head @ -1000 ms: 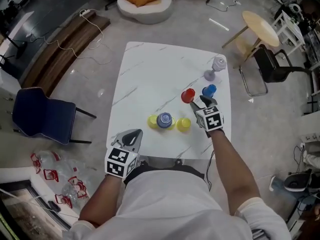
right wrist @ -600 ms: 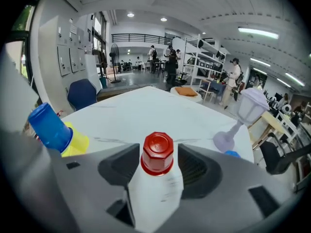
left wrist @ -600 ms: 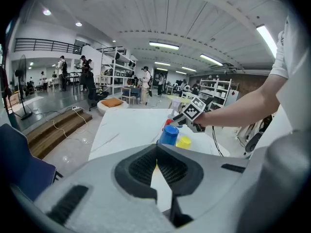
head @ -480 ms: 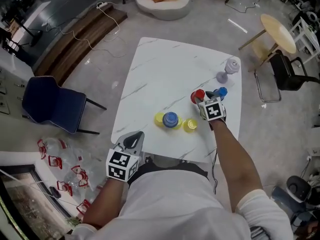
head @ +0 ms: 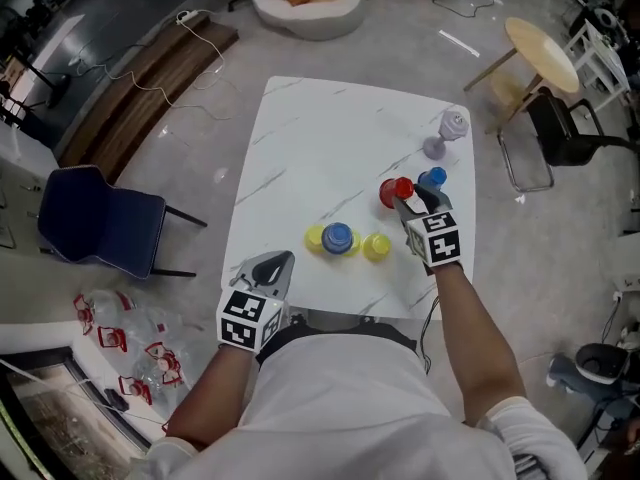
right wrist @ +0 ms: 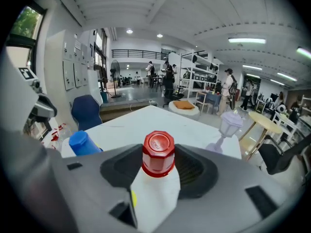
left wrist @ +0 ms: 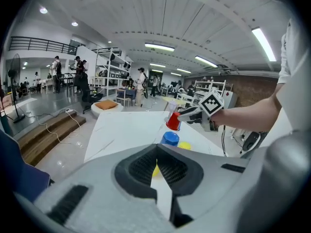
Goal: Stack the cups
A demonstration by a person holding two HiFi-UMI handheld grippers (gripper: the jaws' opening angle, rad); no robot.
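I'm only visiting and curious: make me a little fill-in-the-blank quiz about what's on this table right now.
1. The right gripper grips the ___ cup.
2. Between the two yellow cups stands a ___ cup.
3. In the head view, the lilac goblet stands near the table's far ___ corner.
Missing words: red; blue; right.
The right gripper's jaws have just been closing, with the red cup between them.

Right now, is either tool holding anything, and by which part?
The right tool, its jaws just closing, grips the upturned red plastic cup by its sides. The left tool holds nothing.
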